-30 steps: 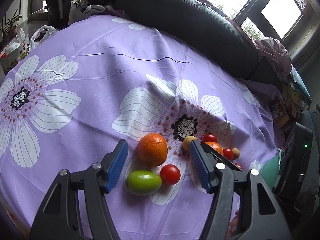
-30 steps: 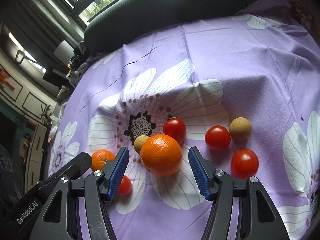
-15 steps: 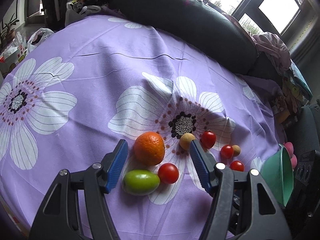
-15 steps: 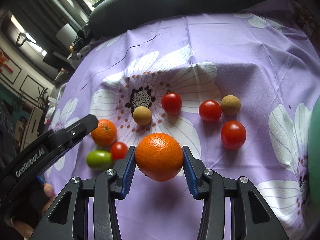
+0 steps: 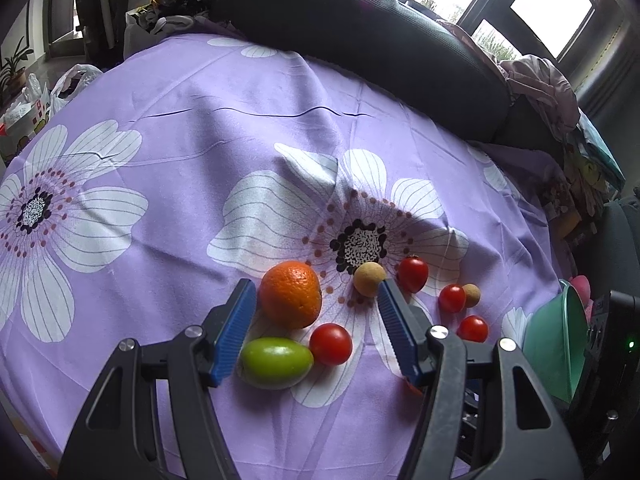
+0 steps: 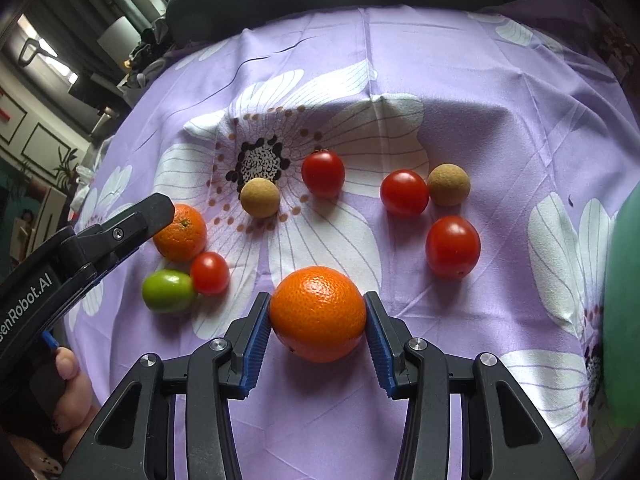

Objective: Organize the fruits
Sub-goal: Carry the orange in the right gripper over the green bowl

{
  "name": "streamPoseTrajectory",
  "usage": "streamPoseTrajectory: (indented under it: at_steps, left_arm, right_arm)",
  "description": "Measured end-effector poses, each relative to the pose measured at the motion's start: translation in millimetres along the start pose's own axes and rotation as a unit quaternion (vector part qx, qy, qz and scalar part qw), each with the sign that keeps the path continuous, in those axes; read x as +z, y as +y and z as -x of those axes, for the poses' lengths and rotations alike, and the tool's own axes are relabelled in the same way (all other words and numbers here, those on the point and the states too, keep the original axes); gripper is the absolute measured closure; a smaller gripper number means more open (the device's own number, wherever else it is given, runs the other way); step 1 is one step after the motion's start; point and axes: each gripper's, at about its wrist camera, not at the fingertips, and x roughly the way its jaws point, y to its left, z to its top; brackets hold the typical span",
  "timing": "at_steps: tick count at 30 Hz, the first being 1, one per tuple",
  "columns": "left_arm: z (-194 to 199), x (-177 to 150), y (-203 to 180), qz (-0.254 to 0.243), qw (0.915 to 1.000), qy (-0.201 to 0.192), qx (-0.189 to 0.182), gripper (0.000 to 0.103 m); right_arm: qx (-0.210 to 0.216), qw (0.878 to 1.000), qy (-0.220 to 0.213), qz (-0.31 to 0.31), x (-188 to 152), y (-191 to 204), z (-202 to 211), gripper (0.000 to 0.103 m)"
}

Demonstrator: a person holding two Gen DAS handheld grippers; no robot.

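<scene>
My right gripper is shut on a large orange and holds it above the purple flowered cloth. My left gripper is open and empty, low over a smaller orange, a green fruit and a red tomato. The same three show at the left in the right wrist view: the orange, the green fruit and the tomato. Three more tomatoes and two tan round fruits lie further back.
A green bowl stands at the cloth's right edge; it also shows in the right wrist view. A dark cushion lies along the far side. Clothes are piled at the back right.
My right gripper has closed on the large orange, lifted it off the cloth and pulled back toward me. My left gripper has stayed open and nearly still.
</scene>
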Motion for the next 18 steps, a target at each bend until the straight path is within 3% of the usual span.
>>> streamPoseTrajectory:
  at_steps: [5, 13, 18]
  left_arm:
    - [2, -3, -5, -0.014, 0.9998, -0.007, 0.011, 0.044]
    - [11, -9, -18, -0.031, 0.9994, -0.013, -0.006, 0.046]
    - [12, -11, -26, -0.039, 0.9990, -0.010, -0.019, 0.046]
  right_arm:
    - [0.022, 0.999, -0.025, -0.009, 1, -4, 16, 0.056]
    - [0.056, 0.996, -0.059, -0.026, 1, -12, 34, 0.056]
    - [0.065, 0.990, -0.110, -0.060, 3, -27, 54, 0.056]
